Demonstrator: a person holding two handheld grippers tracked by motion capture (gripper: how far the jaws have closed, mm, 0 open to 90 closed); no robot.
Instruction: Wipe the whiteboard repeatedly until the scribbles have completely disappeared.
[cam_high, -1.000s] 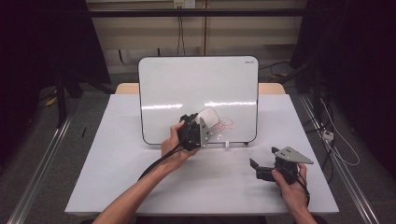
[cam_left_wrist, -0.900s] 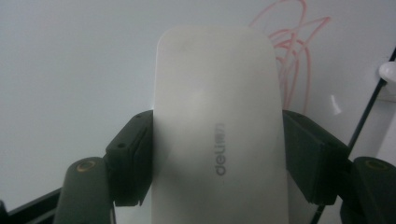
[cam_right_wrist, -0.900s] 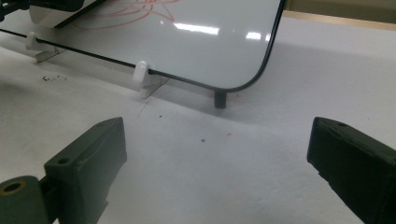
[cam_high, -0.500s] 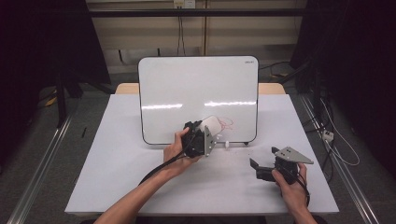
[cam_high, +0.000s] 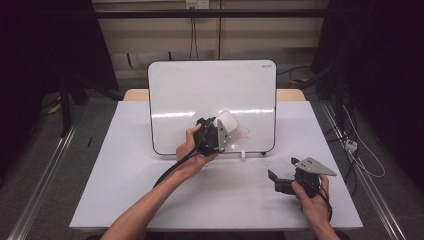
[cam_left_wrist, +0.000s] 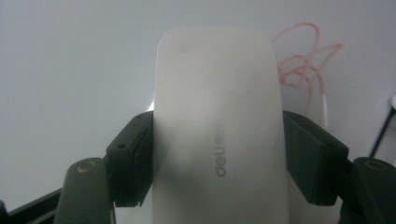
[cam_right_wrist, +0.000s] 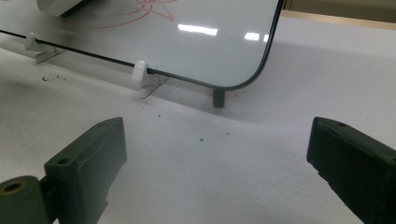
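Jaws of the left gripper (cam_high: 220, 131) are clamped on a white eraser (cam_left_wrist: 217, 130), which juts out ahead of them so its face can be brought against the whiteboard (cam_high: 200, 95). Red scribbles (cam_left_wrist: 301, 60) lie just beyond and right of the jaws, seemingly awaiting wiping. Jaws of the right gripper (cam_high: 280, 182) are spread wide, nothing between them, parked on the worktop (cam_high: 125, 175).

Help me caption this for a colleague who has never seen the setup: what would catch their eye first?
The white eraser clamped in the left gripper, held against the whiteboard standing at the middle of the table. Just right of the eraser, red scribbles remain on the board. The right gripper rests open near the table's front right, holding nothing.
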